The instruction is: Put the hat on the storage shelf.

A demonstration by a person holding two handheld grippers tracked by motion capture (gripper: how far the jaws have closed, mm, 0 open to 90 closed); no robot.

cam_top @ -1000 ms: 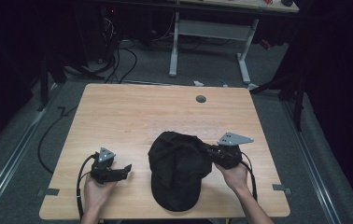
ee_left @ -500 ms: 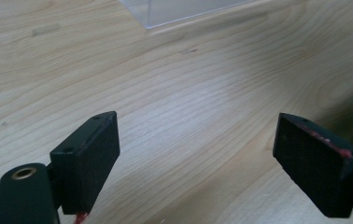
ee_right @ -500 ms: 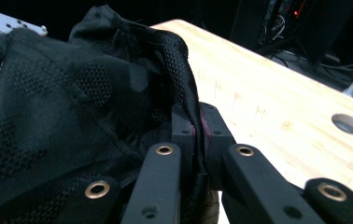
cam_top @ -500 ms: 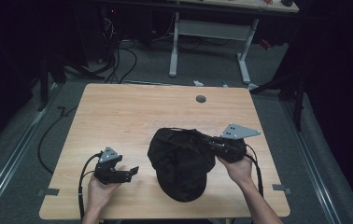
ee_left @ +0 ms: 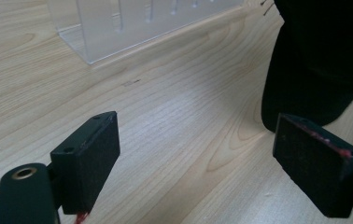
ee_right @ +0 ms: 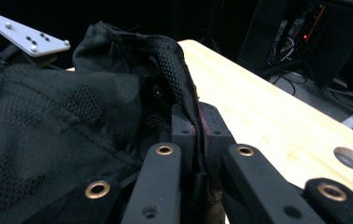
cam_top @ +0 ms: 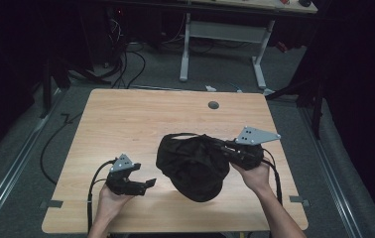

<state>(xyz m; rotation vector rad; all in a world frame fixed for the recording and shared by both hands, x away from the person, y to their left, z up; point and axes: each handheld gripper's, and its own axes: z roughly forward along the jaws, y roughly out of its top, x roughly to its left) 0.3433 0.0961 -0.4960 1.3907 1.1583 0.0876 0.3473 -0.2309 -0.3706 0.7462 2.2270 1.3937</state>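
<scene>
Right gripper (cam_top: 223,147) is clamped on the rim fabric of the black cap (cam_top: 193,166), lifting that side off the desk (cam_top: 141,119) while the brim end hangs toward the person. Cap's long axis runs front-to-back, w/ the brim nearest the desk's front edge. Left gripper (cam_top: 148,183) sits low, jaws wide apart w/ nothing between, cap just to its right, so it's the free one, prob. next to grab the near side.

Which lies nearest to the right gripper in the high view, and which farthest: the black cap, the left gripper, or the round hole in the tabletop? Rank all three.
1. black cap: clamped in the right gripper, at its left.
2. round hole: beyond it, toward the table's far edge.
3. left gripper: across the cap, near the front-left edge.
</scene>
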